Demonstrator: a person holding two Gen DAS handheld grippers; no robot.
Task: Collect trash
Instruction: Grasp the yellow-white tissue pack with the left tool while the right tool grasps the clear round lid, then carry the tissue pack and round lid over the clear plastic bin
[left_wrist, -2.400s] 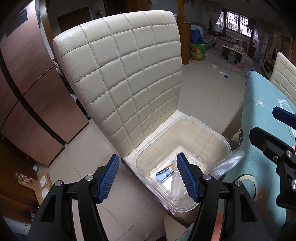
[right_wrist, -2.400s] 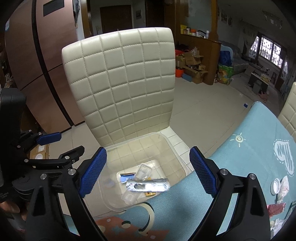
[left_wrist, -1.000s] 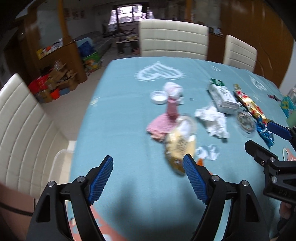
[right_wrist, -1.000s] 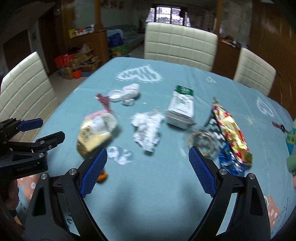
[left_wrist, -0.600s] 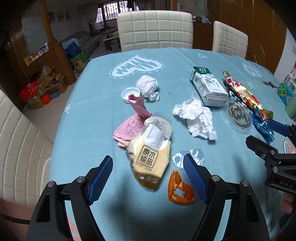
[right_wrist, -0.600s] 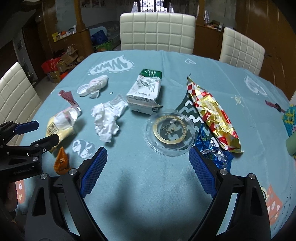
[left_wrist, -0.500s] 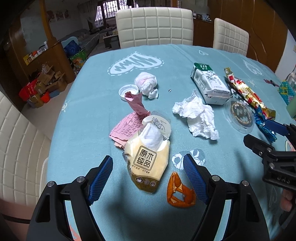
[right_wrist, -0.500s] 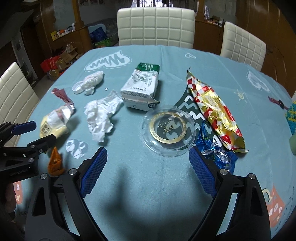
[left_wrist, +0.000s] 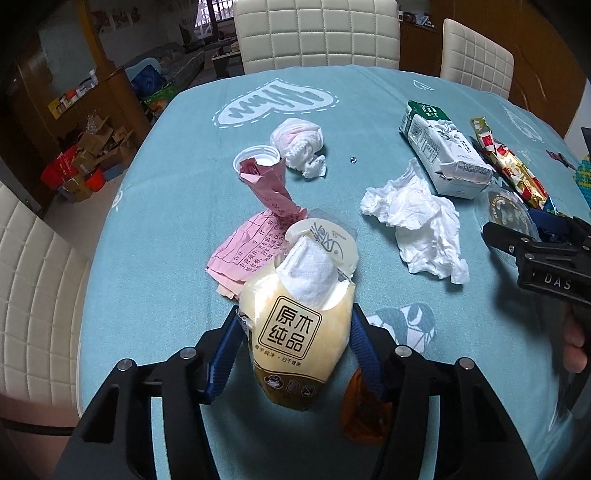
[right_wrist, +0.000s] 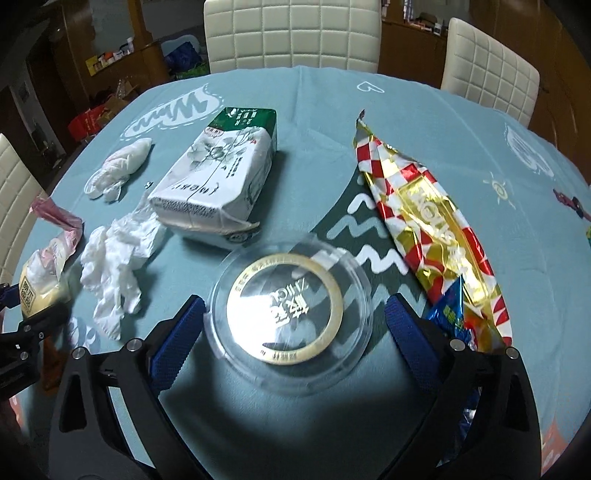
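Trash lies on a blue tablecloth (left_wrist: 155, 206). My left gripper (left_wrist: 295, 332) is open, its jaws on either side of a yellow tissue pack (left_wrist: 301, 328), not squeezing it. My right gripper (right_wrist: 291, 310) is open around a clear round lid with a gold ring (right_wrist: 290, 301). A crumpled white tissue (left_wrist: 417, 221) (right_wrist: 114, 266), a green-and-white carton (left_wrist: 439, 155) (right_wrist: 218, 181), a red-gold wrapper (right_wrist: 428, 221), a blue wrapper (right_wrist: 448, 314), pink paper (left_wrist: 258, 229), a white cap (left_wrist: 256, 157), a pinkish wad (left_wrist: 299, 144) and an orange scrap (left_wrist: 364, 410) lie around.
White quilted chairs (left_wrist: 317, 33) (right_wrist: 487, 66) stand at the table's far side, another chair (left_wrist: 33, 280) at the left. The table edge curves close on the left. Cardboard boxes (left_wrist: 92, 151) sit on the floor beyond.
Both grippers swung from the bin on the chair to the table and lowered. The left now straddles the yellow tissue pack; the right now straddles the clear lid.
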